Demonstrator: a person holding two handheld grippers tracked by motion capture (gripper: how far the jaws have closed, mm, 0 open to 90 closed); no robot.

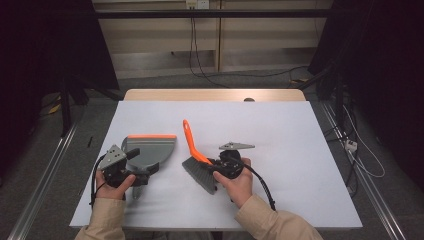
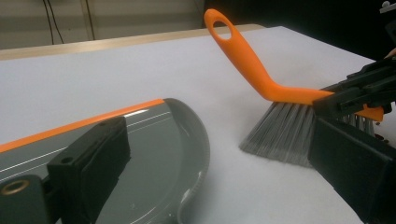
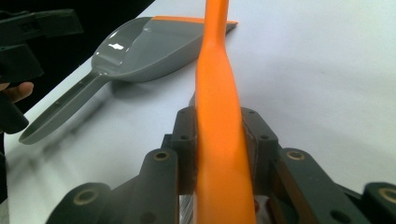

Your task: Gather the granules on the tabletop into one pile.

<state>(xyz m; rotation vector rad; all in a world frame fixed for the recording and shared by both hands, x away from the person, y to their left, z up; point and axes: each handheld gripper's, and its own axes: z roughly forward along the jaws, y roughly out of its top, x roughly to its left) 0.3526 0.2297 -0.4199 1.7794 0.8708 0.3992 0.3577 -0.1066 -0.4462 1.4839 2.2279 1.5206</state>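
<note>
2 tools are in hand on the white desk (image 1: 300, 150), each held for a sweeping job.

The right gripper (image 1: 220, 167) is clamped on the orange plastic hand brush with grey bristles (image 1: 196, 157). The right gripper view shows both jaws pressed against the flat orange spine of the brush (image 3: 219, 130), close above the bristle block. Gripping low gives firm control of the bristles. The looped handle end points up and away from the person, so the bristles meet the desk at a slant, and their tips appear to touch the surface. The bristle face is turned toward the pan, which suits a stroke in that direction.

The left gripper (image 1: 131, 176) sits at the handle end of the grey plastic dustpan with an orange rubber lip (image 1: 150, 147). The dustpan lies flat on the desk, just left of the brush and apart from it. Its lip faces away from the person. Holding the handle would keep the pan from sliding when debris is pushed in. In the left gripper view, 1 jaw lies over the pan body (image 2: 154, 154), but contact on the handle is hidden, so whether this gripper is clamped cannot be told.

No debris can be made out on the desk.
</note>
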